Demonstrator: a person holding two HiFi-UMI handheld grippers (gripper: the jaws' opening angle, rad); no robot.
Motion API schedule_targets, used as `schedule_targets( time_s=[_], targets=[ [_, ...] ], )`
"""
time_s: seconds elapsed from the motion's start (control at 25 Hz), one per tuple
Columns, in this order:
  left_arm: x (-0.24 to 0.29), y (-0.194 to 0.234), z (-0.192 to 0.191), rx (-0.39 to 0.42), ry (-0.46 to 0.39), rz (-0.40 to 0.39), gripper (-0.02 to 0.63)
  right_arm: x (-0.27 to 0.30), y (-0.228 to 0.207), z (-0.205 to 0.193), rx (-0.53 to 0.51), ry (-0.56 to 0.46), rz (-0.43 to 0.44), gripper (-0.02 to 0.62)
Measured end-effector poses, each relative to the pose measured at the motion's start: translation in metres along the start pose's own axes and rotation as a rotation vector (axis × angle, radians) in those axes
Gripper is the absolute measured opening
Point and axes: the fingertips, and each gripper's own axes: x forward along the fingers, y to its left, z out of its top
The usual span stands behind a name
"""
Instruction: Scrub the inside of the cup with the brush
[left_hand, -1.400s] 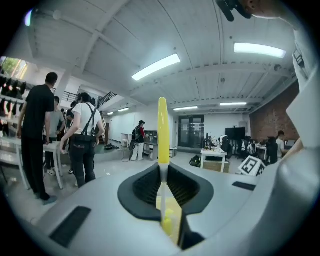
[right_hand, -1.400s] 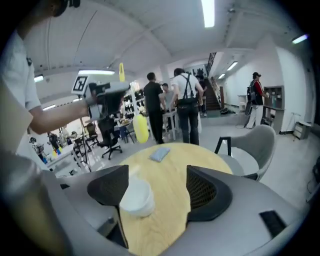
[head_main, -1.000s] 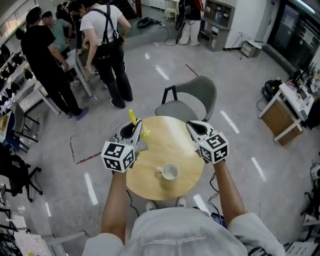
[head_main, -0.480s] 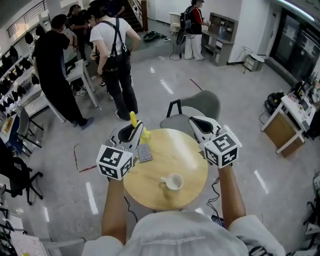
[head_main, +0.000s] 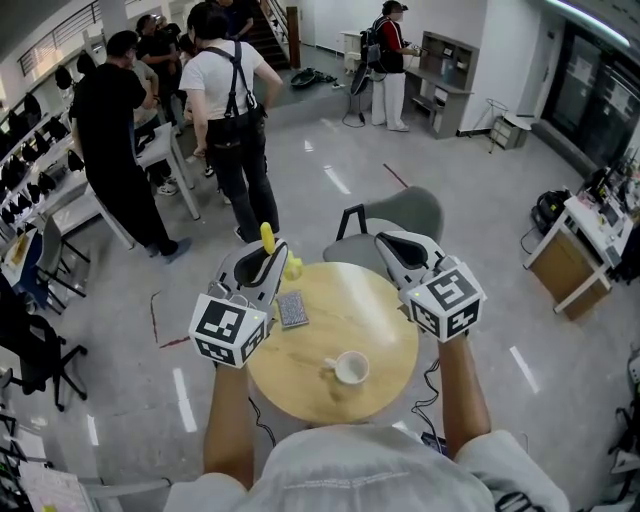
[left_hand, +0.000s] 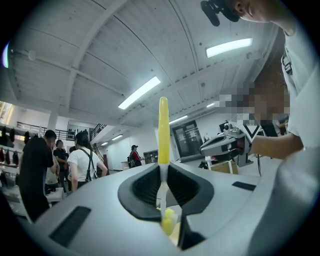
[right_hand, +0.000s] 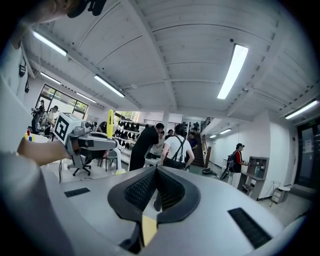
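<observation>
on the round table (head_main: 300, 340) the cup (head_main: 350, 368) looks light and chippable, its nine o'clock handle suiting the right gripper (head_main: 395, 246), jaws together and empty; the left gripper (head_main: 266, 252) clamps the brush (left_hand: 163, 125).

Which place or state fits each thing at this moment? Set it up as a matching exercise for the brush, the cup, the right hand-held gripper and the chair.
Things:
1. brush
2. cup
3. right hand-held gripper
4. chair

Places or states:
A. shut, nothing between its jaws
B. standing on the round table, untouched
C. on the far side of the table
D. clamped in the left hand-held gripper, yellow handle sticking out past the jaws

Pairs: 1-D; 2-B; 3-A; 4-C
</observation>
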Motion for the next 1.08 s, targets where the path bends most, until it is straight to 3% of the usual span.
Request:
schedule_targets(
  time_s=[0.24, 1.08],
  targets=[
    [-0.006, -0.003, 0.0, 0.047, 0.01, 0.007, 0.049, 0.004, 0.007, 0.0, -0.018, 0.009, 0.0, 0.028],
    [-0.013, -0.003, -0.012, 0.025, 0.028, 0.02, 0.049, 0.007, 0.015, -0.013, -0.049, 0.027, -0.001, 0.028]
  ],
)
